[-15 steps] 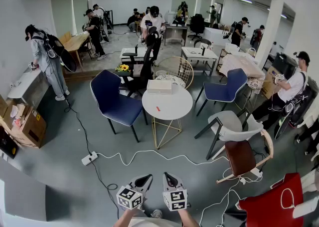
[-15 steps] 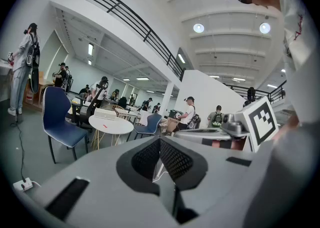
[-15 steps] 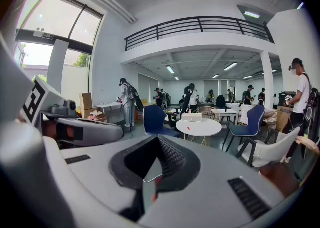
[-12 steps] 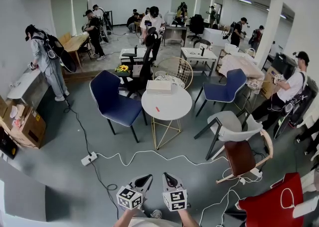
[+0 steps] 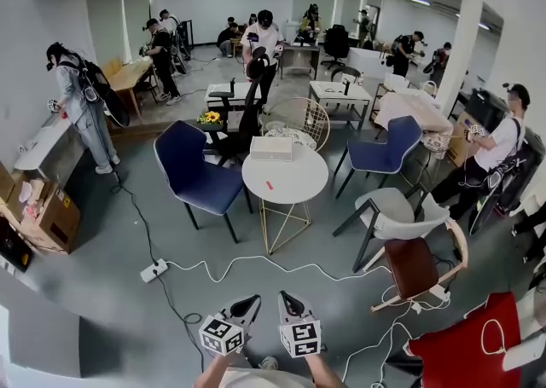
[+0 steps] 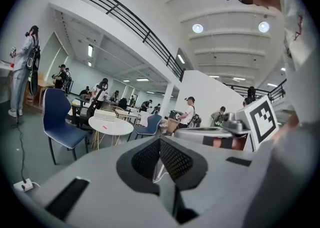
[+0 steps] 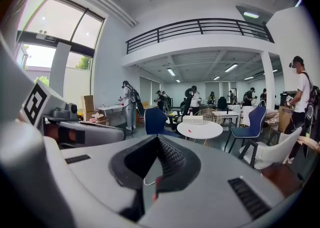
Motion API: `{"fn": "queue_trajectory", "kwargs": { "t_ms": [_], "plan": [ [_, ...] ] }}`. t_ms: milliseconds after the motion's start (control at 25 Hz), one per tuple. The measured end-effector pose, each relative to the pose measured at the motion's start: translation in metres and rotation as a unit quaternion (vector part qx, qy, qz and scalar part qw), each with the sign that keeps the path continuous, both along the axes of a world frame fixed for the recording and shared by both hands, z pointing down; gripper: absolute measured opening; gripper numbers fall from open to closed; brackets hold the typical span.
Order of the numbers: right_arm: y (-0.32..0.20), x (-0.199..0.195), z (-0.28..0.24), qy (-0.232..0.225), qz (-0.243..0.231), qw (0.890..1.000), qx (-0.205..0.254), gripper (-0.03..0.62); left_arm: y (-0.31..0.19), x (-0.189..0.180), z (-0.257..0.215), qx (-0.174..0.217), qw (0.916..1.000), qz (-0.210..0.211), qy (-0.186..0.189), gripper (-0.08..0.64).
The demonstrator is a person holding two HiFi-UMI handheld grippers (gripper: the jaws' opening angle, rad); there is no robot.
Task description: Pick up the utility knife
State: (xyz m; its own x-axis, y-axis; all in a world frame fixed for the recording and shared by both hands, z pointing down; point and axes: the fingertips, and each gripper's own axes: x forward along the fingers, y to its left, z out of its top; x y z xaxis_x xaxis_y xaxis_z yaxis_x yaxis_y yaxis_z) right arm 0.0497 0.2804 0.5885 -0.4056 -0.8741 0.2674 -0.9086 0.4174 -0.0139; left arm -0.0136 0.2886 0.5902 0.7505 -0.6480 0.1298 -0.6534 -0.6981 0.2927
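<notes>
The utility knife (image 5: 270,184) is a small red item lying on the round white table (image 5: 294,186) in the middle of the room, in front of a white box (image 5: 271,148). It also appears far off in the left gripper view as the knife (image 6: 104,127) and in the right gripper view as the knife (image 7: 190,131). My left gripper (image 5: 249,304) and right gripper (image 5: 286,300) hang side by side at the bottom of the head view, over the floor and well short of the table. Both are shut and hold nothing, with the left gripper (image 6: 160,141) and right gripper (image 7: 159,138) pads meeting.
A blue chair (image 5: 196,175) stands left of the table, another blue chair (image 5: 386,154) to its right. A white chair (image 5: 397,216) and a brown chair (image 5: 411,269) are nearer on the right. A white cable (image 5: 256,267) and power strip (image 5: 153,271) cross the floor. Several people work around the room.
</notes>
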Motion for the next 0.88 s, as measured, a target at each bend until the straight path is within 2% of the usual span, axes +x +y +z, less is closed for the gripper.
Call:
{"fn": "queue_trajectory", "kwargs": {
  "t_ms": [320, 880],
  "plan": [
    [-0.003, -0.003, -0.014, -0.001, -0.013, 1.000, 0.018, 0.017, -0.006, 0.000, -0.015, 0.021, 0.9998, 0.000, -0.007, 0.012],
    [-0.021, -0.012, -0.005, 0.012, -0.026, 1.000, 0.009, 0.015, -0.027, 0.002, -0.001, 0.005, 1.0000, 0.006, -0.003, 0.012]
  ]
}}
